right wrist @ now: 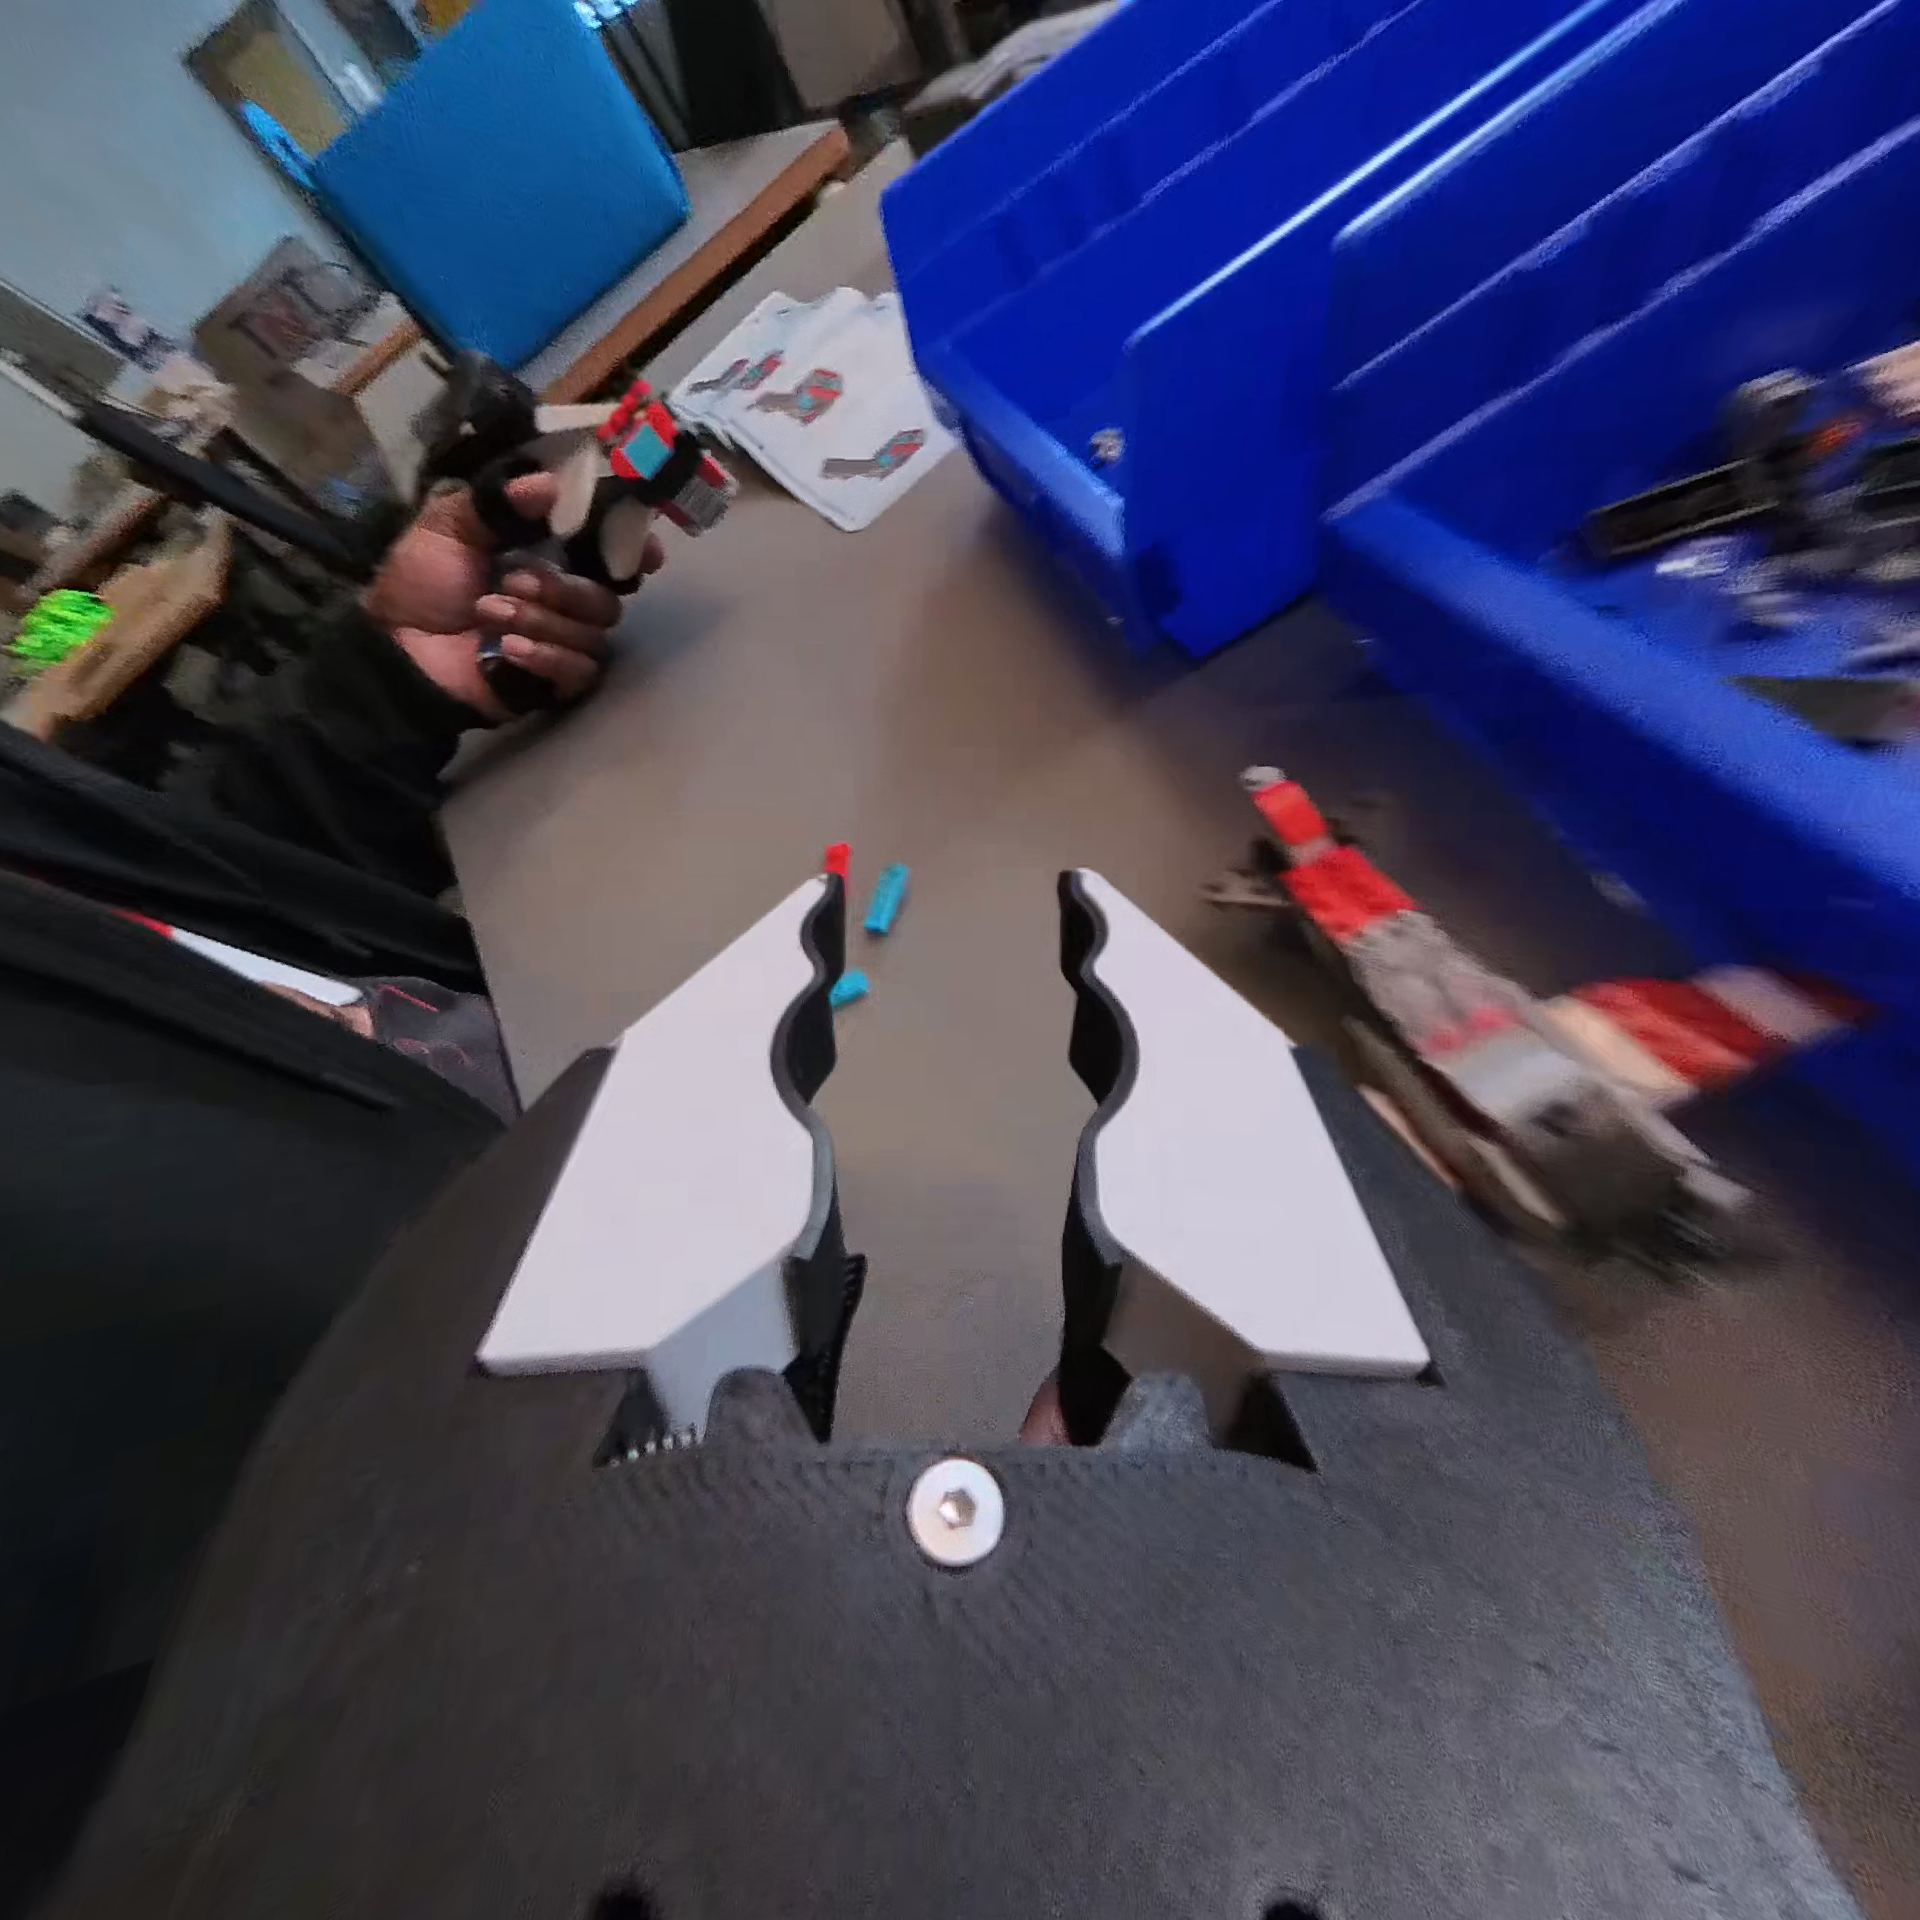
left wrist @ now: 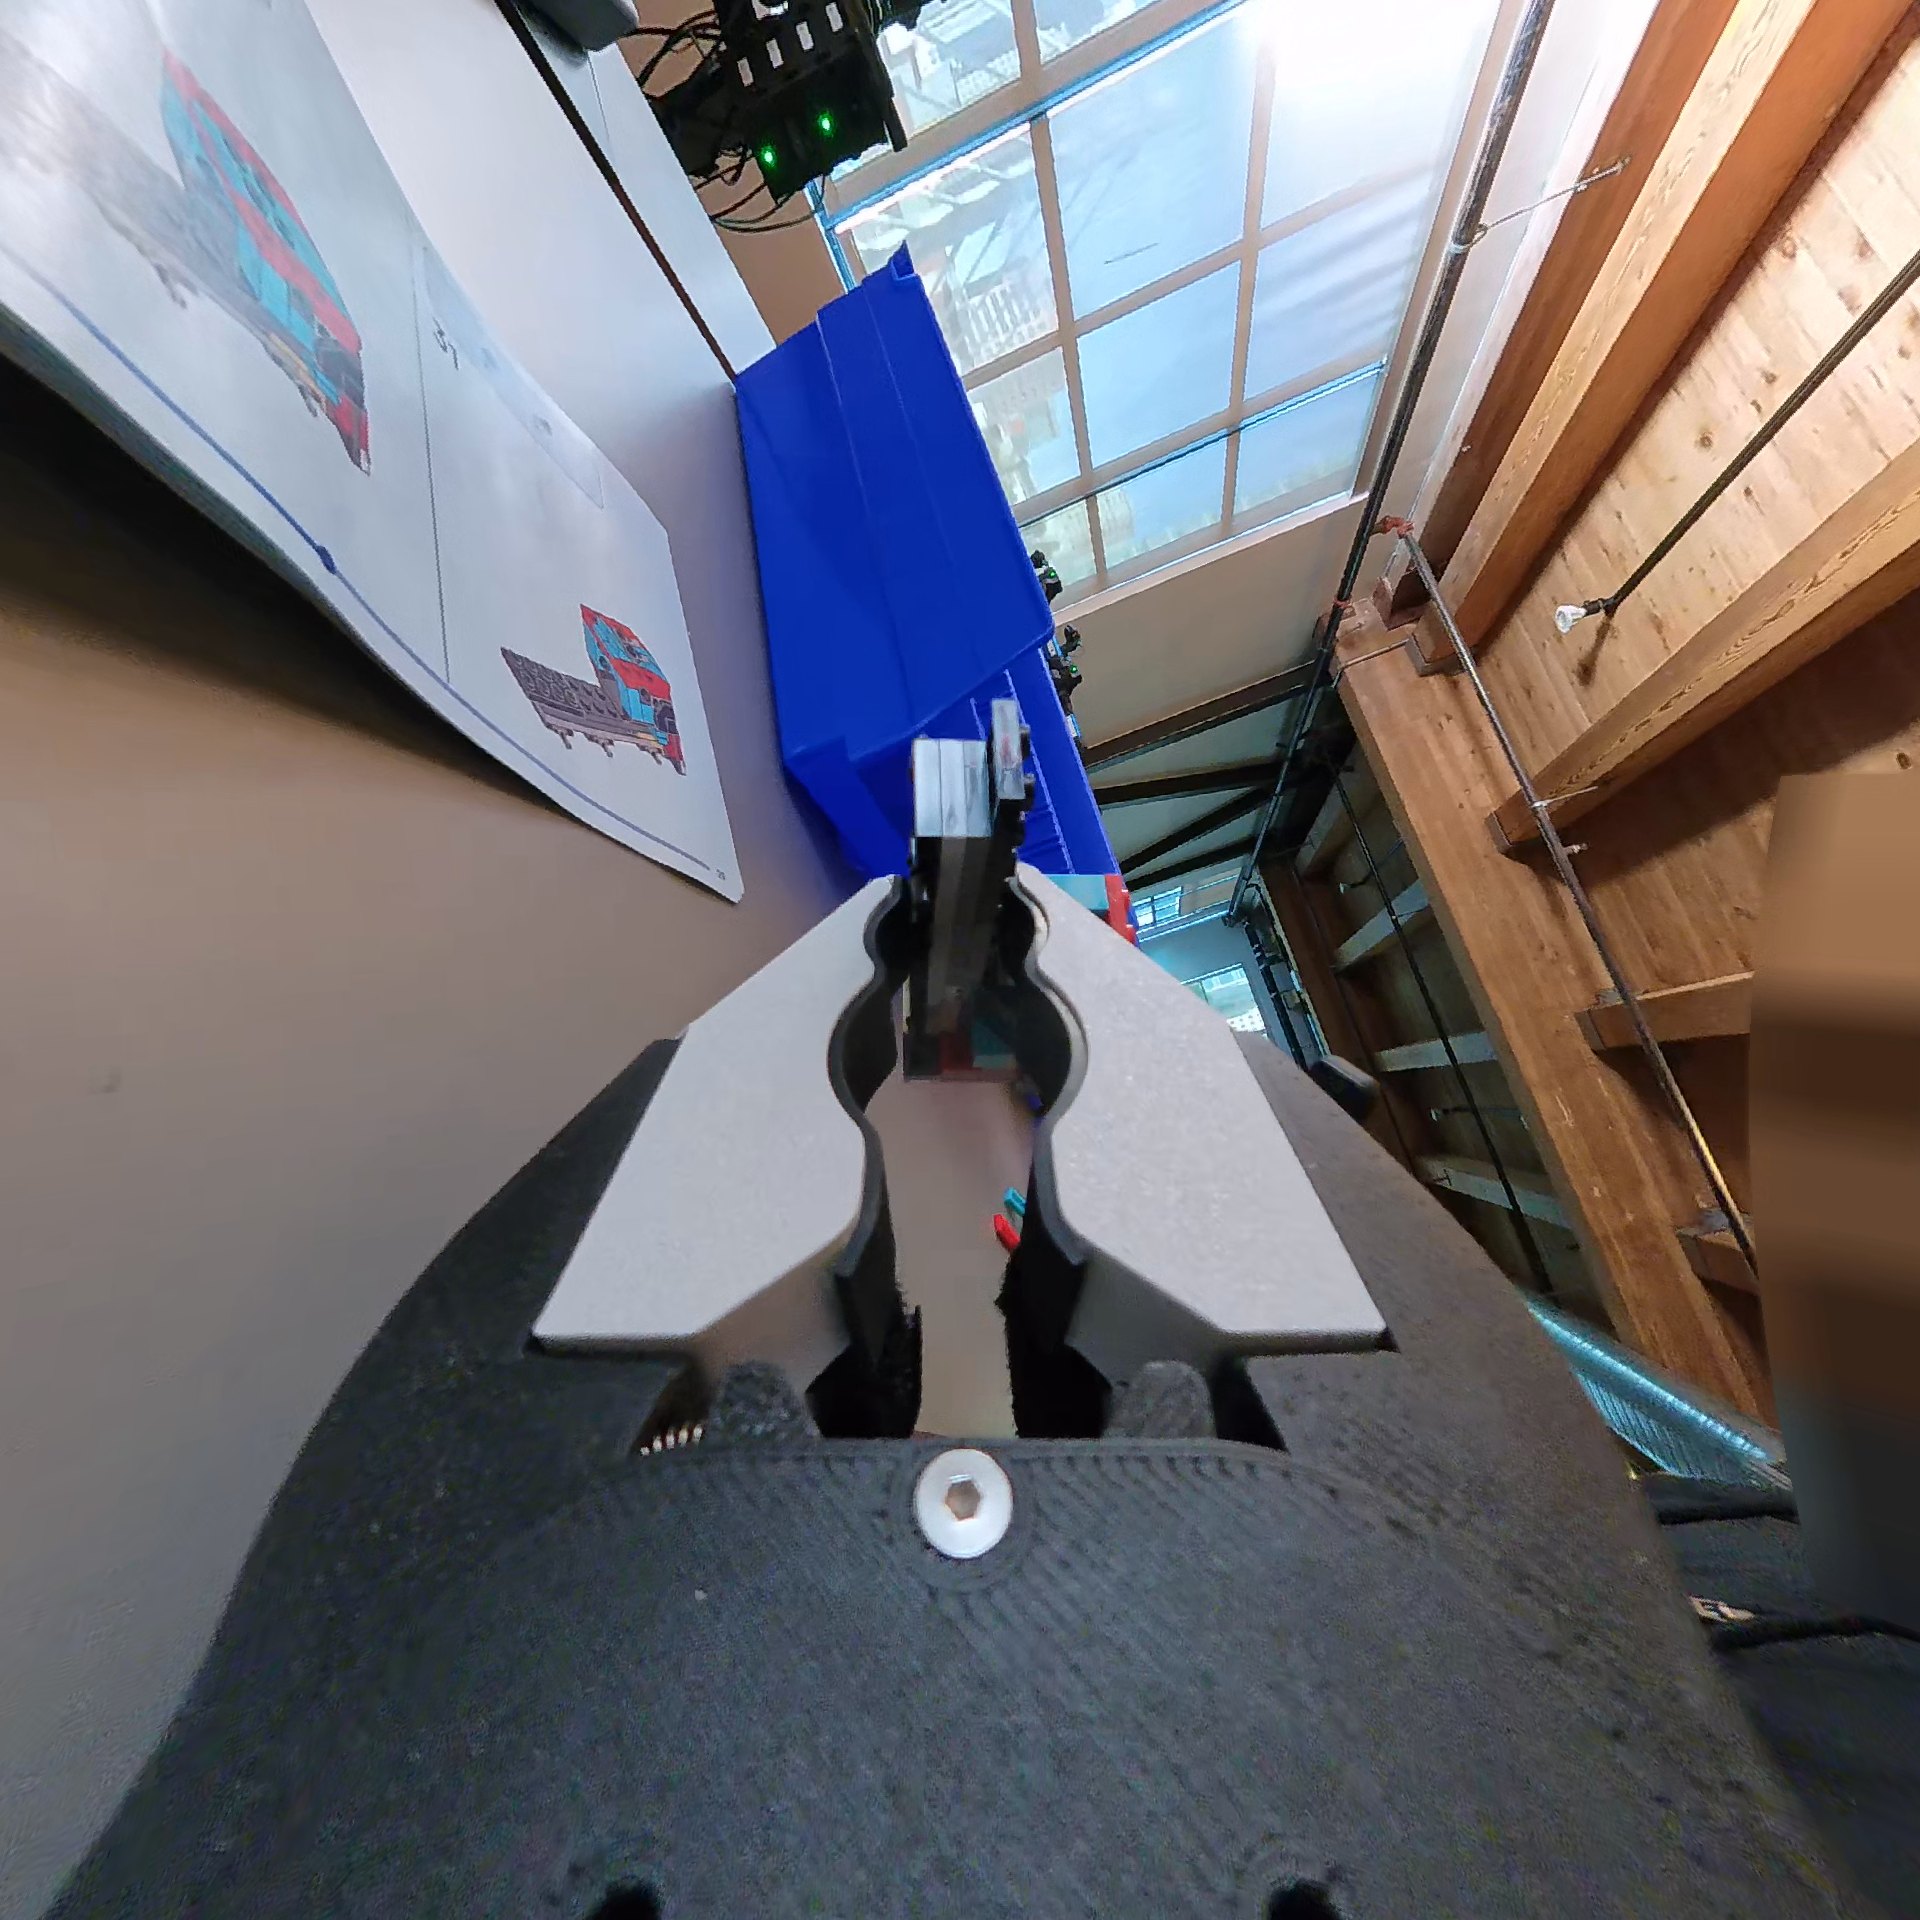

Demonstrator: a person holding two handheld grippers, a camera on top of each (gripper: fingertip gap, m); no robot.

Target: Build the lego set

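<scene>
Fingers of the left gripper [left wrist: 958,894] pinch a lego model [left wrist: 961,821]; right gripper [right wrist: 948,883] fingers spread above loose bricks [right wrist: 885,900] on the bench [right wrist: 790,665].

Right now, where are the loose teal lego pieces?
In the right wrist view, the two teal pieces lie on the grey table just ahead of the open right gripper, near its left fingertip and beside a small red piece.

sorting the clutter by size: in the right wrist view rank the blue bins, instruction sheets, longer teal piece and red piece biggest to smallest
1. blue bins
2. instruction sheets
3. longer teal piece
4. red piece, partly hidden by a finger, so unsure against the teal.
</scene>
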